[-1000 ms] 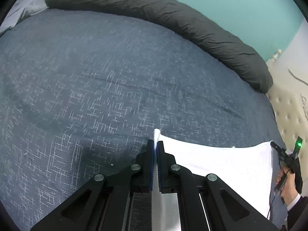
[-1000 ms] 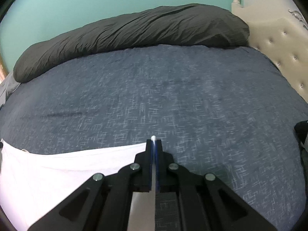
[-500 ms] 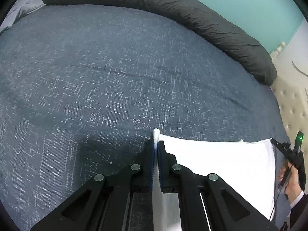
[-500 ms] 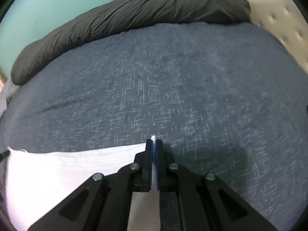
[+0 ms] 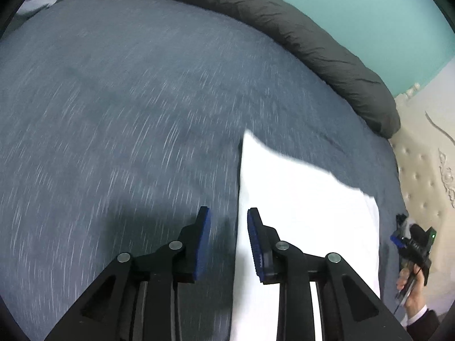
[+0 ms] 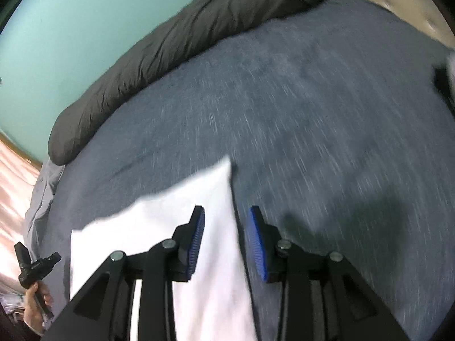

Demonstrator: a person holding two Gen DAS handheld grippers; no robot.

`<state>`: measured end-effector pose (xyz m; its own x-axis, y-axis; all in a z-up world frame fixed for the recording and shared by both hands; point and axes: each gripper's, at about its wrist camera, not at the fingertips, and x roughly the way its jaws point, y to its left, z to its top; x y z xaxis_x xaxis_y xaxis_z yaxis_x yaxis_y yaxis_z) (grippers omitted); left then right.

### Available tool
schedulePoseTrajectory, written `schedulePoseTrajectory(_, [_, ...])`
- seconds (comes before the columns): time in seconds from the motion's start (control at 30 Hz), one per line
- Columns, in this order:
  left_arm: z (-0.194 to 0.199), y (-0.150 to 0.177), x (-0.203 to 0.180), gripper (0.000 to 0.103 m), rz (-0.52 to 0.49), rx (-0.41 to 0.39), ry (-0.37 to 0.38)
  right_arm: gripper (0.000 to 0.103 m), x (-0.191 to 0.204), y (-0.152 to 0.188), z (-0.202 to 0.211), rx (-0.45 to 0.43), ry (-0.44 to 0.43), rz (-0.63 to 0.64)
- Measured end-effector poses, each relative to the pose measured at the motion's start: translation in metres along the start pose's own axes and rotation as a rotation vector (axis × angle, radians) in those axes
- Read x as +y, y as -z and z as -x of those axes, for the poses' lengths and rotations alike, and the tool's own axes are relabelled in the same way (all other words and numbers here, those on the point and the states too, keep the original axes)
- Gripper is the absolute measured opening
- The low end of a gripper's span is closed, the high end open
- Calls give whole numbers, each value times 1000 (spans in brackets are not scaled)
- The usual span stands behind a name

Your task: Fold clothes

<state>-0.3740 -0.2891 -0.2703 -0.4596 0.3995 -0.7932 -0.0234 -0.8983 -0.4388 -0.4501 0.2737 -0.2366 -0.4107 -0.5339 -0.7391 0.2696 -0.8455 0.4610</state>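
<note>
White cloth [image 5: 307, 199] lies flat on the blue bed [image 5: 128, 113]; my left gripper [image 5: 227, 221] and right gripper [image 6: 226, 221] have just been opening, nothing between their jaws.

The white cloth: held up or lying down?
Lying down. The white cloth rests flat on the bed, both hand-held grippers open, nothing between their fingers.

The bed [image 5: 119, 108] lies flat and bare ahead of both tools, open to pass over. Its far edge is walled by a long dark bolster [image 5: 298, 37] against the teal wall [image 6: 62, 34]. A padded headboard [image 5: 426, 170] closes one side. The only thing lying on the bed is the white cloth [image 5: 298, 199], flat and low.
</note>
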Motion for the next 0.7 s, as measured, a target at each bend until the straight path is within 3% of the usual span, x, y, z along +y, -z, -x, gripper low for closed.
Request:
schedulePoseTrajectory(0.37, [52, 92, -4, 32, -15, 61, 14, 33, -23, 115, 54, 141, 12, -33])
schedulePoseTrajectory(0.5, [61, 115, -1, 32, -16, 78, 24, 35, -27, 136, 75, 150, 18, -26])
schedulePoseTrajectory(0.57, [59, 124, -1, 32, -19, 88, 27, 46, -31, 144, 81, 156, 12, -41])
schedulePoseTrajectory(0.7, [56, 138, 0, 33, -12, 106, 49, 47, -36, 159, 86, 168, 0, -49])
